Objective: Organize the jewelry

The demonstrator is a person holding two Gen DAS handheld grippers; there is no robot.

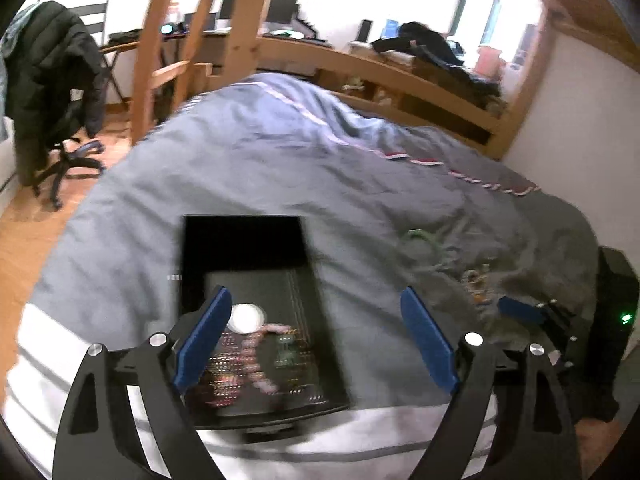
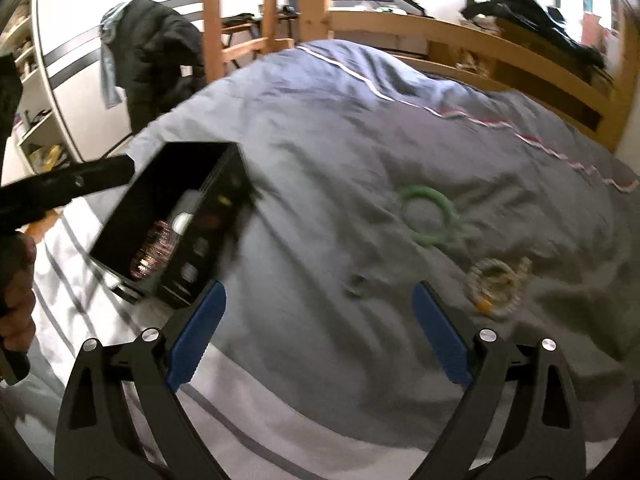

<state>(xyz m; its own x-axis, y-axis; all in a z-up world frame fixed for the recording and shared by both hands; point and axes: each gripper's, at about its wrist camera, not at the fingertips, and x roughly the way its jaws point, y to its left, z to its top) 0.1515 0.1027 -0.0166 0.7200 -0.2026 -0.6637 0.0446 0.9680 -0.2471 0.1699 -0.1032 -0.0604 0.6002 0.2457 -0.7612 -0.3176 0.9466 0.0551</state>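
Observation:
A black open jewelry box (image 1: 244, 248) lies on the grey bedspread (image 1: 280, 160); it also shows in the right wrist view (image 2: 176, 184). Inside are a white round piece (image 1: 246, 317) and a pink bead bracelet (image 1: 260, 354). A green bangle (image 2: 426, 216) and a pale bead bracelet (image 2: 496, 284) lie on the cover, with a small dark ring (image 2: 356, 285) nearby. My left gripper (image 1: 316, 340) is open and empty above the box's near right edge. My right gripper (image 2: 318, 332) is open and empty above the cover, near the ring; it also shows in the left wrist view (image 1: 532, 312).
A wooden bed frame (image 1: 400, 68) and ladder (image 1: 172, 60) stand behind the bed. An office chair with a dark jacket (image 1: 52, 92) stands at the left on the wood floor. A desk with monitors (image 1: 260, 4) is at the back. A wall (image 1: 580, 120) borders the bed's right side.

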